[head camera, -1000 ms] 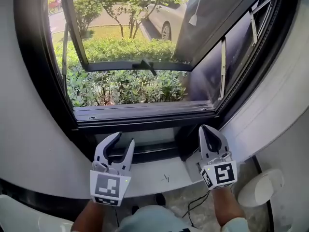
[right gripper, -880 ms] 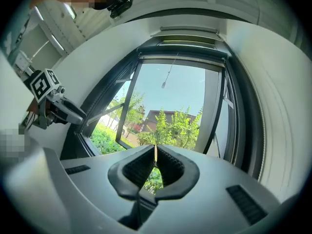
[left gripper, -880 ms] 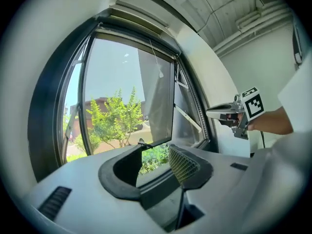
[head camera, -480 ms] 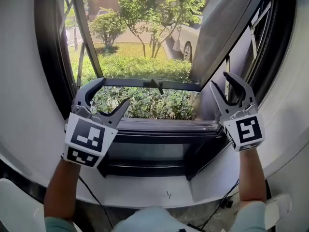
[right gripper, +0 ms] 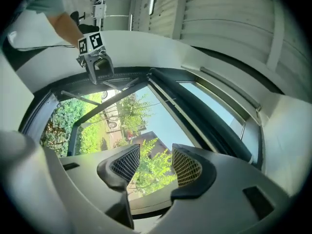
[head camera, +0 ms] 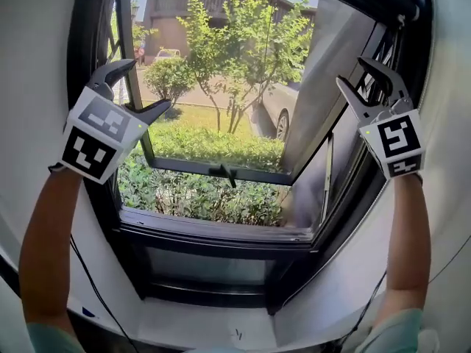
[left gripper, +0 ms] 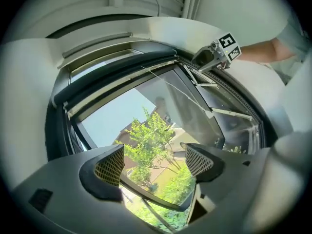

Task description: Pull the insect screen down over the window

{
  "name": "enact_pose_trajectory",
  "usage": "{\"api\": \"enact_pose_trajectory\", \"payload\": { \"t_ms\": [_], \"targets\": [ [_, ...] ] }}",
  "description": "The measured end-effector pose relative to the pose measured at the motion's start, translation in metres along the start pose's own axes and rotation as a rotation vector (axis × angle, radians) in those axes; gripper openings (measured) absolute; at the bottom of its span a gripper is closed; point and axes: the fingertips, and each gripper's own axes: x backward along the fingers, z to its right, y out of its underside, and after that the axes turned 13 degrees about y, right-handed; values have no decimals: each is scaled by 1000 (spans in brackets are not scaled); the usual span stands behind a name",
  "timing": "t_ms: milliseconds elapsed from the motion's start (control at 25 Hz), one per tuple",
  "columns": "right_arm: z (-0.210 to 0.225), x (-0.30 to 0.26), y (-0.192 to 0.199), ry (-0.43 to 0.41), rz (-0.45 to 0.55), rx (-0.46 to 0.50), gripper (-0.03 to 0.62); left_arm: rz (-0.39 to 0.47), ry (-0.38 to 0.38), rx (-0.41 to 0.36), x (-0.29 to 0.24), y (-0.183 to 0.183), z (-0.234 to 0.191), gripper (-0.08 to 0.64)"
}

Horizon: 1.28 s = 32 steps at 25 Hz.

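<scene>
The window [head camera: 221, 230] has a dark frame, and its glass sash [head camera: 243, 173] is swung outward. No mesh covers the opening. A dark bar [left gripper: 112, 77] runs along the top of the frame and also shows in the right gripper view [right gripper: 217, 123]; the screen looks rolled up there. My left gripper [head camera: 143, 87] is raised by the left frame post, below the bar. Its jaws are opening, with nothing between them [left gripper: 153, 162]. My right gripper [head camera: 355, 74] is raised at the upper right corner. Its jaws are also opening and empty [right gripper: 152, 165].
The white sill [head camera: 221, 326] lies below, with white wall curving up on both sides. A dark cable [head camera: 88, 278] hangs at the lower left. Outside are hedges [head camera: 191, 193], a tree and a parked car [head camera: 276, 112]. A stay arm [head camera: 326, 175] crosses the right side of the opening.
Both grippers have risen from sill level to the upper part of the window, left and right. Both sets of jaws have spread wider. The head view has tilted upward.
</scene>
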Motion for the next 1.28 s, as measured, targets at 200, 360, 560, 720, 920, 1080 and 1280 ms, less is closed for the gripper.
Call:
{"api": "enact_pose_trajectory", "payload": {
  "t_ms": [200,360,560,720,920,1080,1280],
  "targets": [
    [56,-38,-17,68,19,158,198,-55,-137,-179,1,-44,-70,397],
    [88,-65,-20,130,-26,244,209,-103,-216,-306,10,-64,-112,397],
    [118,-91,-6,138,-110,336,222,-105,-232,-357,12,-86,-143,407],
    [130,-102,2,145,-130,352,224,-117,-241,-432,9,-104,-153,411],
    [124,-113,14,104,-193,471,224,-166,-238,-458,-3,-104,-171,419],
    [124,-117,20,84,-224,522,224,-230,-239,-467,-11,-92,-186,426],
    [124,-121,32,50,-255,551,224,-258,-244,-455,-23,-84,-202,428]
  ]
}}
